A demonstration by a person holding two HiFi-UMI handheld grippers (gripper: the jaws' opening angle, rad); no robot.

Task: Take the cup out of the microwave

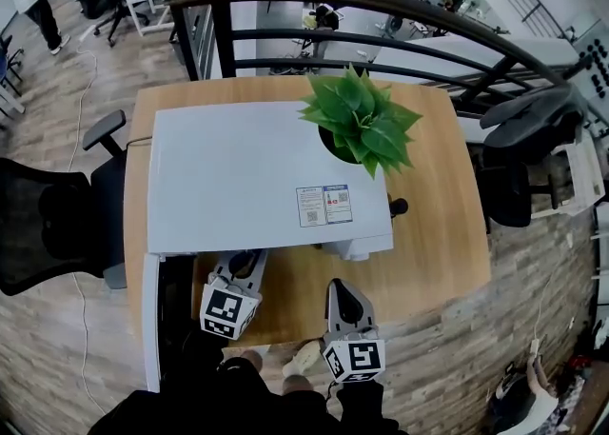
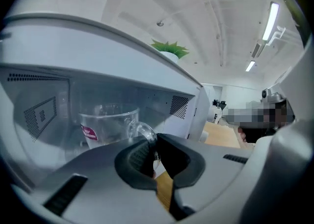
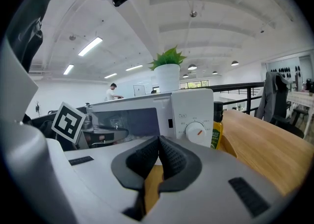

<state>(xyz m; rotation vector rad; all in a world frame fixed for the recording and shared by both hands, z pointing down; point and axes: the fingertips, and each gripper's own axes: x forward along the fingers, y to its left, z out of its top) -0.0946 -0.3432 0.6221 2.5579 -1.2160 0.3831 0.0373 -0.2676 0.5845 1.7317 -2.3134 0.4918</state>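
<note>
A clear glass cup (image 2: 105, 127) with a red label stands inside the open white microwave (image 1: 257, 176). My left gripper (image 2: 154, 149) is shut on the cup's handle (image 2: 142, 131), whose glass loop sits between the black pads at the oven's mouth. From the head view the left gripper (image 1: 243, 264) reaches under the microwave's front edge, and the cup is hidden there. My right gripper (image 3: 158, 144) is shut with nothing in it, and hangs in front of the microwave's control panel (image 3: 194, 115). In the head view the right gripper (image 1: 343, 295) is over the table's front edge.
The microwave door (image 1: 150, 319) hangs open to the left. A potted green plant (image 1: 360, 124) stands on the microwave's top. A yellow bottle (image 3: 216, 132) sits beside the panel on the wooden table (image 1: 433, 233). Black office chairs (image 1: 43, 224) flank the table, with a railing behind.
</note>
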